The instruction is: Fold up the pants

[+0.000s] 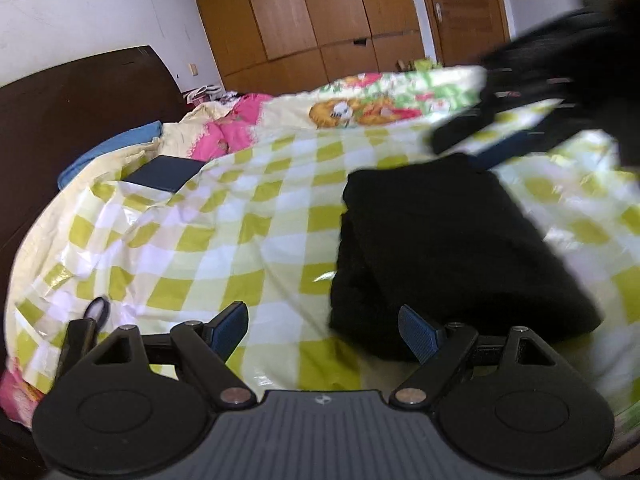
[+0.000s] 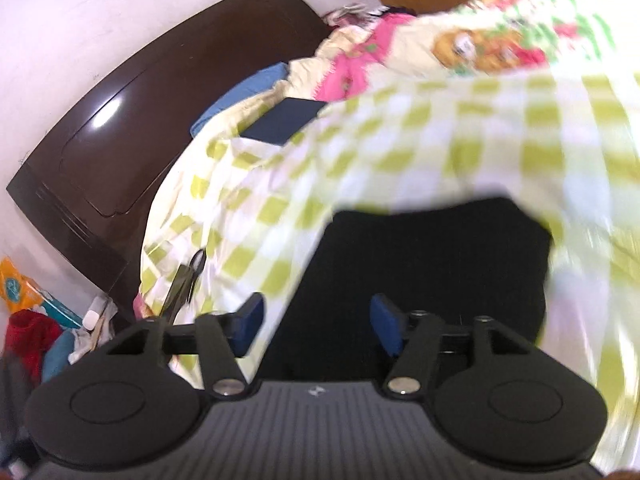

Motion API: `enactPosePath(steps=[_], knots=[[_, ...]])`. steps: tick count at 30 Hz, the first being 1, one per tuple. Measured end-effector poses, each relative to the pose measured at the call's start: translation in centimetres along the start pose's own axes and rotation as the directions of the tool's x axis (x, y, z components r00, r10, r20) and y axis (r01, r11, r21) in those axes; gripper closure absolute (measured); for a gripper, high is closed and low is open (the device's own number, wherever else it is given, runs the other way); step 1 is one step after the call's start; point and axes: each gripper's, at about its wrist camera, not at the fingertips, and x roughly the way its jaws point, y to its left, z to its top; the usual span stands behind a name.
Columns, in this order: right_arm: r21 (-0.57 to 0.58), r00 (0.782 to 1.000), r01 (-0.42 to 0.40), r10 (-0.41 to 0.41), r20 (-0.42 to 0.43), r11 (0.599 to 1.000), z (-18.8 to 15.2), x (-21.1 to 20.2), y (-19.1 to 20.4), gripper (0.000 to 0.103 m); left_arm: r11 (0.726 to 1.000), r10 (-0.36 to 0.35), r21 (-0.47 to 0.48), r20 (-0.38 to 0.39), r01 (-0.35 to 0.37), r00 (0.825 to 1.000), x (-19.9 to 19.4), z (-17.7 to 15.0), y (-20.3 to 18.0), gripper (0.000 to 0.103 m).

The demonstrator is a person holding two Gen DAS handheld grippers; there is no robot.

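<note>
Bedroom, bed with a green-checked sheet (image 1: pixel 248 216), wooden wardrobe (image 1: pixel 320 20) behind. Left gripper (image 1: pixel 322 334) jaws wide apart, nothing between them, pads above the sheet just beside the pants' (image 1: pixel 452 256) near edge. Right gripper (image 2: pixel 316 328) jaws parted, empty, over the pants' (image 2: pixel 432 264) near side; view blurred. Pants black, folded into a compact stack on the sheet. Dark notebook (image 1: pixel 166 174) near pink bedding (image 1: pixel 224 132), well apart from pants.

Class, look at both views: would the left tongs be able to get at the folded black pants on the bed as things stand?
Probably yes. The left tongs are open and empty, and the pants lie just ahead of them on the checked bedspread, with nothing between. The right tongs hover past the far edge, out of the way.
</note>
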Motion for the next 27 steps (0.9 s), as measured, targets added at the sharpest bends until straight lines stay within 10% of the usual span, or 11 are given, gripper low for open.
enactPosePath(steps=[8,19,23,27], knots=[[-0.389,0.975,-0.027,-0.062,-0.214,0.921,6.4,8.1,2.0,0.034,0.995,-0.098,0.012,-0.009,0.098,0.995,2.8,-0.8,-2.4,0.003],[-0.319,0.867,-0.213,0.029,-0.497,0.923,7.2,14.7,-1.7,0.04,0.974,-0.206,-0.107,-0.052,0.199,0.977,5.4,-1.4,-1.1,0.001],[-0.344,0.875,-0.191,0.001,-0.484,0.919,6.7,12.7,-0.8,0.075,0.958,-0.26,-0.131,-0.032,0.253,0.965,5.1,-0.5,-1.2,0.039],[-0.326,0.9,-0.155,-0.002,-0.435,0.933,8.0,10.0,-0.6,0.082,0.959,-0.265,-0.1,0.01,0.265,0.964,4.4,0.8,-1.2,0.052]])
